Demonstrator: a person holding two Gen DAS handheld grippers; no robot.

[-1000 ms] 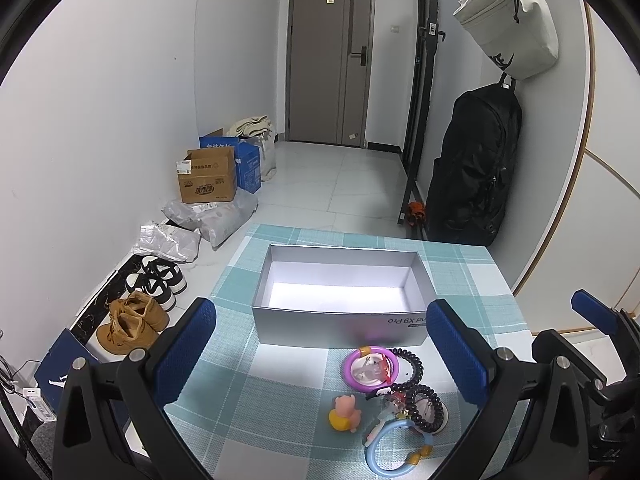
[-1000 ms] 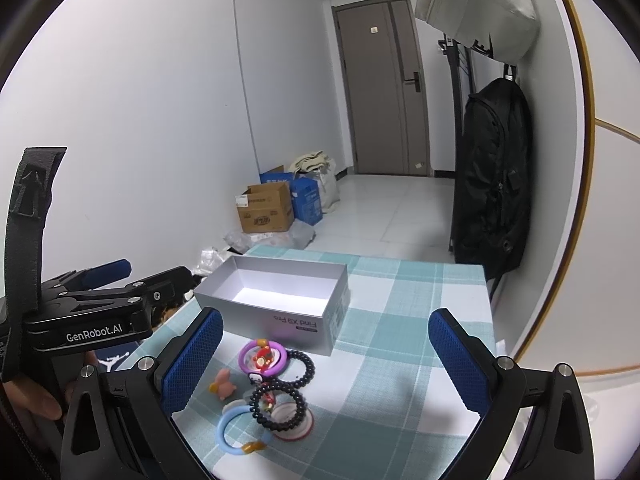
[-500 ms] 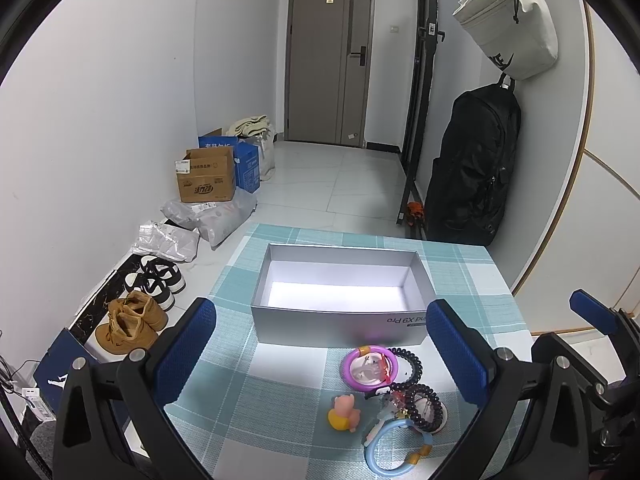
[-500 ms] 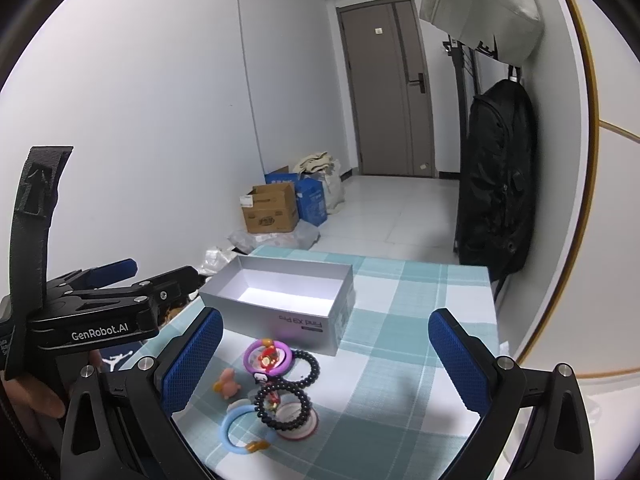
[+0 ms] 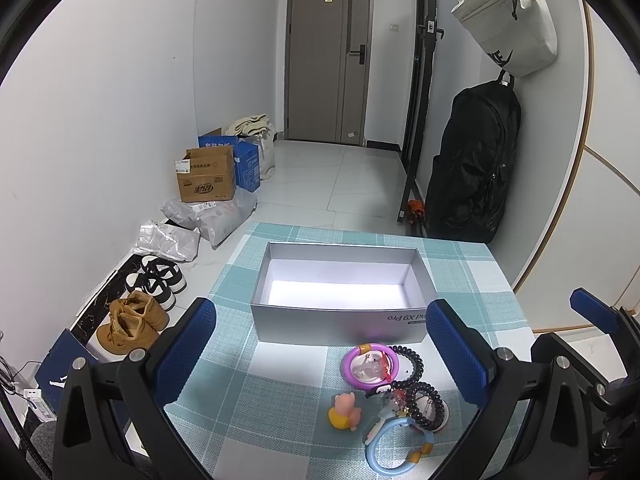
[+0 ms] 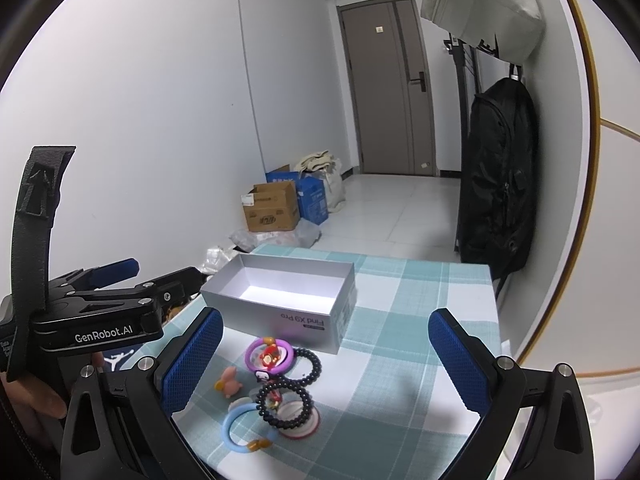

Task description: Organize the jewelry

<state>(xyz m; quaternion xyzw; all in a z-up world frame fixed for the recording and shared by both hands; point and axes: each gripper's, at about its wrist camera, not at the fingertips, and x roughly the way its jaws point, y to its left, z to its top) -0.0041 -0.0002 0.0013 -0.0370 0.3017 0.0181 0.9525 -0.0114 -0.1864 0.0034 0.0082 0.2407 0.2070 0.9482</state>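
Note:
An open, empty silver box (image 5: 340, 312) (image 6: 280, 308) stands on the checked tablecloth. In front of it lies a cluster of jewelry: a purple bracelet (image 5: 370, 366) (image 6: 269, 355), black beaded bracelets (image 5: 416, 364) (image 6: 285, 402), a blue ring bracelet (image 5: 394, 446) (image 6: 242, 432) and a small pink and yellow figure (image 5: 345, 412) (image 6: 229, 383). My left gripper (image 5: 320, 364) is open and empty, held above the table before the box. My right gripper (image 6: 324, 364) is open and empty above the jewelry. The left gripper also shows in the right wrist view (image 6: 132, 280).
The table's left edge (image 5: 224, 264) drops to a floor with shoes (image 5: 132, 320), parcels and cardboard boxes (image 5: 206, 176). A black backpack (image 5: 472, 168) and a white bag (image 5: 508, 20) hang on the right wall. A grey door (image 5: 328, 56) closes the hallway.
The right gripper has risen and tilted slightly, so the table sits lower in its view. The left gripper has hardly moved. Nothing was picked up.

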